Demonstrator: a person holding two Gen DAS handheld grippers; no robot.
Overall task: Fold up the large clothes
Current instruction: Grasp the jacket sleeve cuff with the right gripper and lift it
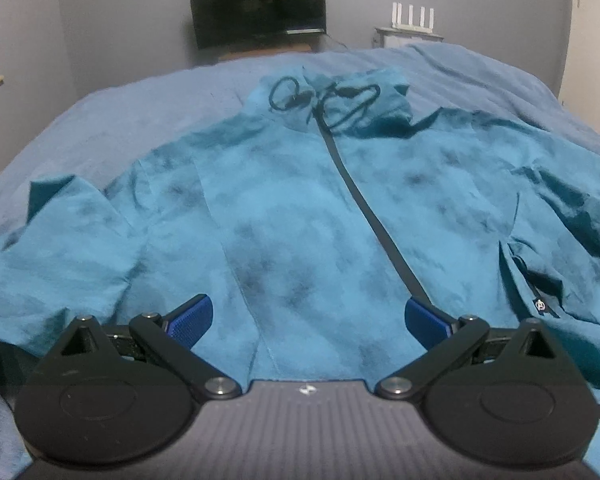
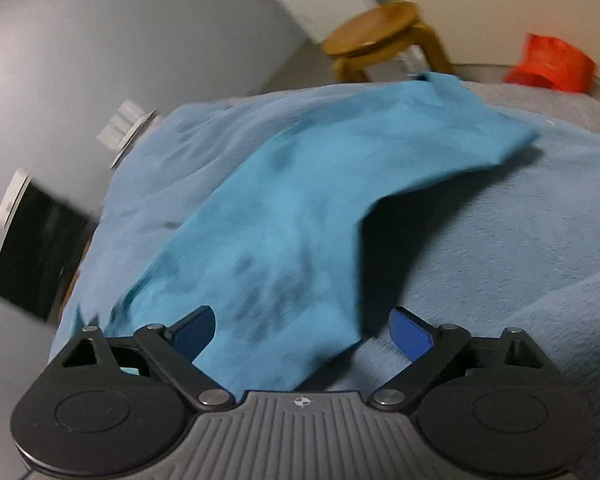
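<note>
1. Left gripper (image 1: 306,316): jaws wide apart, holding nothing, hovering over the hem of the teal zip jacket (image 1: 300,216).
2. Jacket lies front-up on the blue bedspread (image 1: 148,112), black zipper (image 1: 364,208) closed, collar drawcord (image 1: 324,98) at the far end, left sleeve (image 1: 60,240) crumpled, right side rumpled.
3. Right gripper (image 2: 303,330): jaws spread wide, gripping nothing; the blurred sleeve (image 2: 300,208) lies between the blue pads, not pinched.
4. Background, right view: wooden stool (image 2: 380,36), red object (image 2: 552,64).
5. Step, my read: early stage, sleeves not yet folded in.
6. Next likely needs a pinch near the sleeve end, then a carry across the chest.
</note>
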